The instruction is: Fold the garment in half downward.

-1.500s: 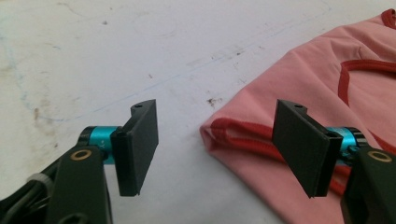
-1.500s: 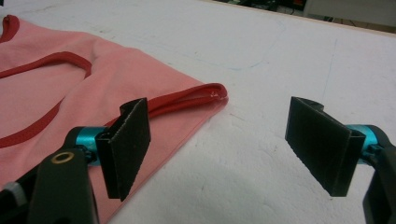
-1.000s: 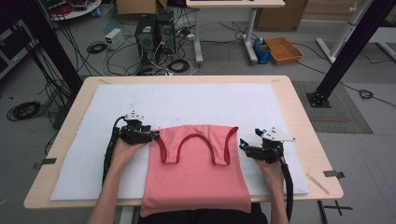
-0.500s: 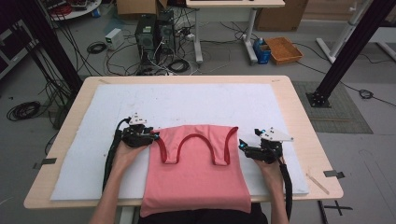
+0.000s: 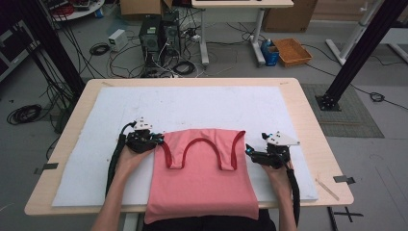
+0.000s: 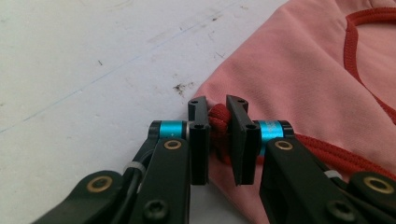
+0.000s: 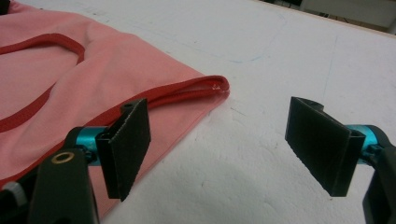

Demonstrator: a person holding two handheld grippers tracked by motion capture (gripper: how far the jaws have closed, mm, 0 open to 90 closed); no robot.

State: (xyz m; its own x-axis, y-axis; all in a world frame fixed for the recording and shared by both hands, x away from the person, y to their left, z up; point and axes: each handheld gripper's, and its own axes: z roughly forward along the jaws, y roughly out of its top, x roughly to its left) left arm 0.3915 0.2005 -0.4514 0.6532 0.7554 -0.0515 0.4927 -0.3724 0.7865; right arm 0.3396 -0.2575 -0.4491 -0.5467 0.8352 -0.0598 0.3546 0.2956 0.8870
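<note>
On white table pad: pink tank top lies flat. Left gripper jaws, just closing, clamp its red-trimmed corner. Right gripper jaws gape apart; the other corner lies just beyond them.

A garment lies on a foam sheet covering the desk, its near hem hanging over the front edge; a gripper sits at each upper corner

Matt pink knit cloth top, ribbed red trim, rough white foam mat, pale wood table
</note>
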